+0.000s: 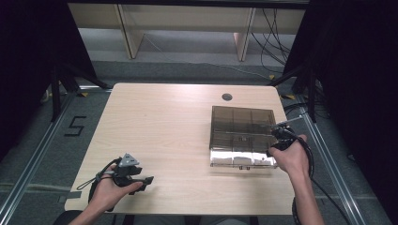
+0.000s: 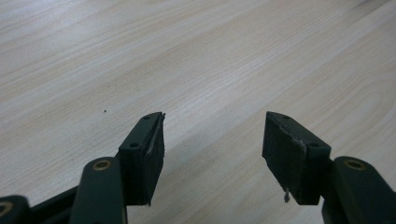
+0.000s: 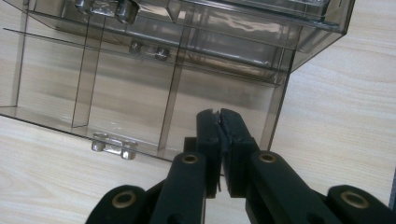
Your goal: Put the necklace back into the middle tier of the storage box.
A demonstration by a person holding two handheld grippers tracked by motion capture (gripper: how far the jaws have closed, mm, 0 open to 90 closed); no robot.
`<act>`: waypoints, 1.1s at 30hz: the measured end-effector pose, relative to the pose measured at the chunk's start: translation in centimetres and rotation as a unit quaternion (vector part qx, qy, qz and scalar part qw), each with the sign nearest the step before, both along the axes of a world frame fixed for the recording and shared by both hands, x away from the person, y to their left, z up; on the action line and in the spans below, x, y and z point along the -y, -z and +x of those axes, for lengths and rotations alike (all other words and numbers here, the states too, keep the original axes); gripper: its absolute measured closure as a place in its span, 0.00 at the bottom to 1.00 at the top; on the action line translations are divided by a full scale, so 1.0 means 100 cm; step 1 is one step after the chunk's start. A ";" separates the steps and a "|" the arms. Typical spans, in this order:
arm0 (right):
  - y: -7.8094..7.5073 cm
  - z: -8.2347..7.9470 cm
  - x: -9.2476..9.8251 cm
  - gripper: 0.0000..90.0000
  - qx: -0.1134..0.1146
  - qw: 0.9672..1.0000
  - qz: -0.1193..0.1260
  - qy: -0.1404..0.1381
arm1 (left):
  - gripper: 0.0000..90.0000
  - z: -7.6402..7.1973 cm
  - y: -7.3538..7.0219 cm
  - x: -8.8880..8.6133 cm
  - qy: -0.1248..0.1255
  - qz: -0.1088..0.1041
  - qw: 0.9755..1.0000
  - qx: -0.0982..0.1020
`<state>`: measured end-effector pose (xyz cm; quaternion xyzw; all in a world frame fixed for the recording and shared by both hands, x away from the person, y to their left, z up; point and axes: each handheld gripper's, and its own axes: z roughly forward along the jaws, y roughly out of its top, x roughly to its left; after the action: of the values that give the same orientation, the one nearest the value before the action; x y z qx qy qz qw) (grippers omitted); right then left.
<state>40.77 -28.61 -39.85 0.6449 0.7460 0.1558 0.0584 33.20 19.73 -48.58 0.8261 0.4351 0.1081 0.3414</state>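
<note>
Hovering right gripper (image 3: 220, 116), clenched on nothing, at the right edge of the smoky transparent plastic compartment box (image 1: 241, 136) on the pale wooden table (image 1: 159, 136). Left gripper (image 2: 212, 140) released, idle. Risk: nudging or snagging the open lid, sliding the light box.

One marking is legible: a large black numeral "5" (image 1: 75, 126), laid in dark strips on the grey floor (image 1: 42, 154) to the left of the table (image 1: 155, 136), seen in the high view. It lies just inside the metal floor rail (image 1: 29, 168). The clear compartment box (image 1: 241, 124) carries no readable label or brand. The table surface bears no print in either gripper view.
</note>
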 end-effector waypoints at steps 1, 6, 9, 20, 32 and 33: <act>0.001 0.000 0.000 0.97 -0.001 1.000 -0.003 -0.003 | 0.43 0.000 0.000 0.000 0.000 0.000 1.000 0.000; 0.003 0.001 -0.001 0.97 -0.002 1.000 0.011 0.016 | 0.43 0.000 0.000 0.000 0.000 0.000 1.000 0.000; 0.004 0.002 0.004 0.97 -0.001 1.000 -0.012 -0.006 | 0.43 0.000 0.000 0.000 0.001 0.000 1.000 0.000; 0.012 0.004 0.001 0.97 -0.004 1.000 0.004 0.008 | 0.43 0.000 0.001 0.001 -0.003 0.001 1.000 0.000; 0.019 0.008 -0.002 0.97 -0.011 1.000 -0.006 0.007 | 0.43 0.000 0.001 0.001 -0.001 0.002 1.000 -0.002; 0.020 0.007 -0.001 0.97 -0.011 1.000 -0.007 0.004 | 0.43 0.001 0.001 0.001 -0.003 0.003 1.000 -0.002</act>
<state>41.52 -28.51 -41.82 0.6487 0.7453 0.1432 0.0555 33.26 19.62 -48.66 0.8261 0.4381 0.1091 0.3373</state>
